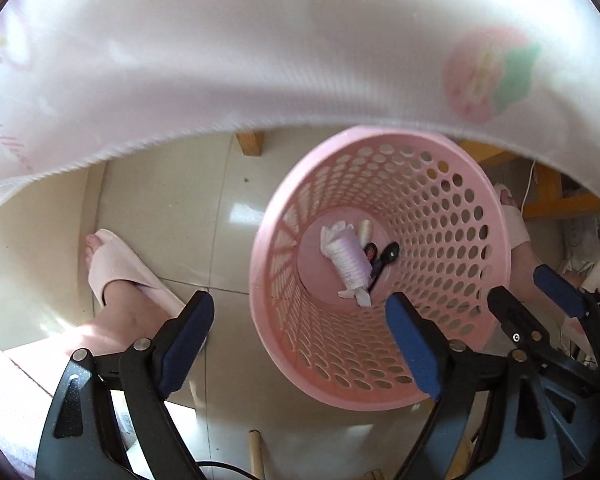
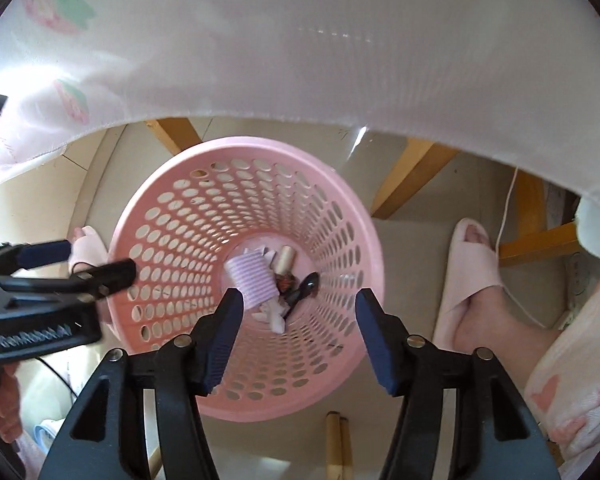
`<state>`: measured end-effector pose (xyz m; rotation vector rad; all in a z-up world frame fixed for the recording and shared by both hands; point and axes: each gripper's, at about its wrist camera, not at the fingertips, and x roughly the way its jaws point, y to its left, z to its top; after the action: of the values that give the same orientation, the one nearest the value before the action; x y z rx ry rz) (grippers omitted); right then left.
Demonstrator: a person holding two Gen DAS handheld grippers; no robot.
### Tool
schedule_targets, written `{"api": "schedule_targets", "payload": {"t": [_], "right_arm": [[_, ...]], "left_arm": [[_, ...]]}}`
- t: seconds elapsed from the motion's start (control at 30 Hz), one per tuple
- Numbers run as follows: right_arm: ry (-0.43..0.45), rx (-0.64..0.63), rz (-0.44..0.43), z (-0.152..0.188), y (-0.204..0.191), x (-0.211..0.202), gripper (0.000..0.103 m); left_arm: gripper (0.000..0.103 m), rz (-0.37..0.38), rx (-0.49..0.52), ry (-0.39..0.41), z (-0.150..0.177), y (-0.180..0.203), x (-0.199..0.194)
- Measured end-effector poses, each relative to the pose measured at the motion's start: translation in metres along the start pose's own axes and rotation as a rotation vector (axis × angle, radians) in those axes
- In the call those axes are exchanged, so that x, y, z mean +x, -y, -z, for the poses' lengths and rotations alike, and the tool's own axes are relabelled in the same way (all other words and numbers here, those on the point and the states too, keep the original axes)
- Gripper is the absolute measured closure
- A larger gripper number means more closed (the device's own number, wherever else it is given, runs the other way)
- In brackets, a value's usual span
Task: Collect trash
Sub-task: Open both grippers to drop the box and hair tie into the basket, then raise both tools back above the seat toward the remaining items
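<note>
A pink perforated waste basket (image 1: 440, 208) (image 2: 180, 216) stands on the tiled floor below a table edge. At its bottom lie a striped lilac wrapper with white paper (image 1: 350, 258) (image 2: 252, 280), a small beige piece (image 2: 286, 258) and a dark object (image 1: 390, 254) (image 2: 306, 284). My left gripper (image 1: 300, 328) is open and empty above the basket's left rim; it also shows in the right wrist view (image 2: 100, 260). My right gripper (image 2: 298, 330) is open and empty over the basket mouth; it also shows in the left wrist view (image 1: 536, 292).
A white tablecloth with pink flower prints (image 1: 260, 60) (image 2: 340, 40) hangs over the top of both views. Wooden table legs (image 2: 408, 176) stand behind the basket. The person's feet in pink slippers (image 1: 120, 268) (image 2: 472, 268) flank it. A white cord (image 2: 504, 220) hangs at right.
</note>
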<state>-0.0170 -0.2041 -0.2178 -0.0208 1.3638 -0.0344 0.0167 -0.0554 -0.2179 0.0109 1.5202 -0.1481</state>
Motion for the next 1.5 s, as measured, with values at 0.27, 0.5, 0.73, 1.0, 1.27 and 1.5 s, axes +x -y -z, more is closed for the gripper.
{"api": "schedule_targets", "payload": {"t": [0.27, 0.5, 0.73, 1.0, 1.27, 1.5], "right_arm": [[0.083, 0.002, -0.001, -0.005, 0.003, -0.029, 0.042], [0.188, -0.006, 0.008, -0.007, 0.005, -0.067, 0.042], [0.353, -0.004, 0.013, -0.010, 0.006, -0.114, 0.042], [0.549, -0.020, 0.027, -0.003, 0.009, -0.165, 0.030], [0.630, 0.020, 0.020, -0.002, 0.019, -0.185, 0.021], [0.653, 0.048, 0.019, -0.005, 0.030, -0.194, 0.020]], "left_arm": [[0.017, -0.019, -0.019, 0.096, -0.001, -0.011, -0.033], [0.016, -0.063, -0.011, 0.232, 0.003, -0.016, -0.073], [0.005, -0.088, 0.024, 0.401, 0.005, -0.013, -0.112], [0.003, -0.064, 0.009, 0.474, 0.007, -0.016, -0.136], [0.003, -0.147, -0.034, 0.737, 0.024, -0.016, -0.180], [0.003, -0.163, 0.030, 0.808, 0.031, -0.011, -0.199]]}}
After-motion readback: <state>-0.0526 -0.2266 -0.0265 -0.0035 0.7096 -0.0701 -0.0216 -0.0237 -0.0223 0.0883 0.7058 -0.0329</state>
